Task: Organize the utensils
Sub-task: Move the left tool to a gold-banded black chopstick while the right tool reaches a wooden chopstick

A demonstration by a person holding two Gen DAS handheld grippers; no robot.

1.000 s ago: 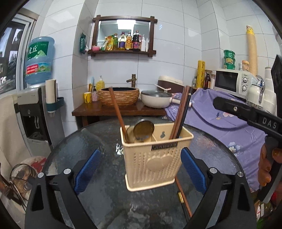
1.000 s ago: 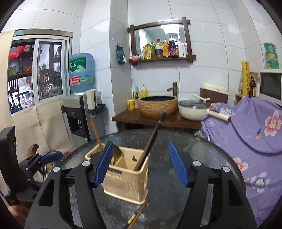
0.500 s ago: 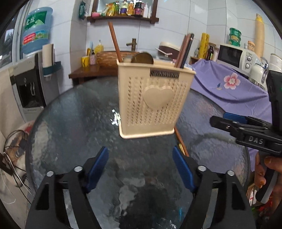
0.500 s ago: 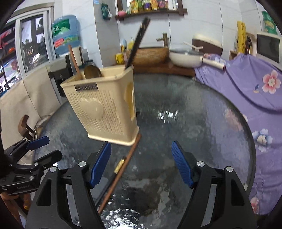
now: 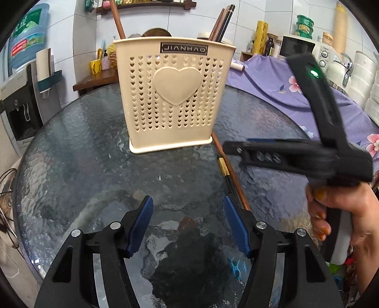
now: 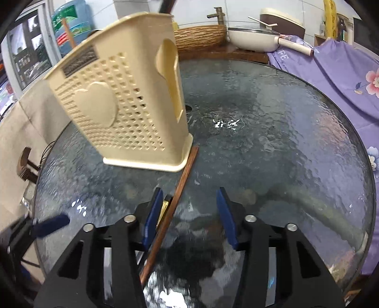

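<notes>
A cream utensil holder (image 5: 175,94) (image 6: 123,101) stands on the round glass table (image 5: 94,170). It holds a wooden handle (image 5: 117,21), a spoon (image 5: 156,32) and several chopsticks (image 5: 222,21). A brown chopstick (image 6: 182,182) (image 5: 233,175) and a black one with a gold band (image 6: 167,206) lie on the glass by the holder's right corner. My right gripper (image 6: 189,210) is low over them with its jaws closing. Both sticks lie between the jaws, close to the left pad (image 6: 152,213). My left gripper (image 5: 188,213) hovers in front of the holder, jaws closing on nothing.
A hand (image 5: 338,218) holds the right gripper's black body (image 5: 296,154) at the right of the left wrist view. A purple flowered cloth (image 6: 331,71) covers furniture to the right. A wooden side table with a basin (image 6: 199,38) and a pan (image 6: 253,38) stands behind.
Both grippers have come down toward the table and tilted downward. Both pairs of jaws have narrowed. The right gripper now straddles the loose chopsticks.
</notes>
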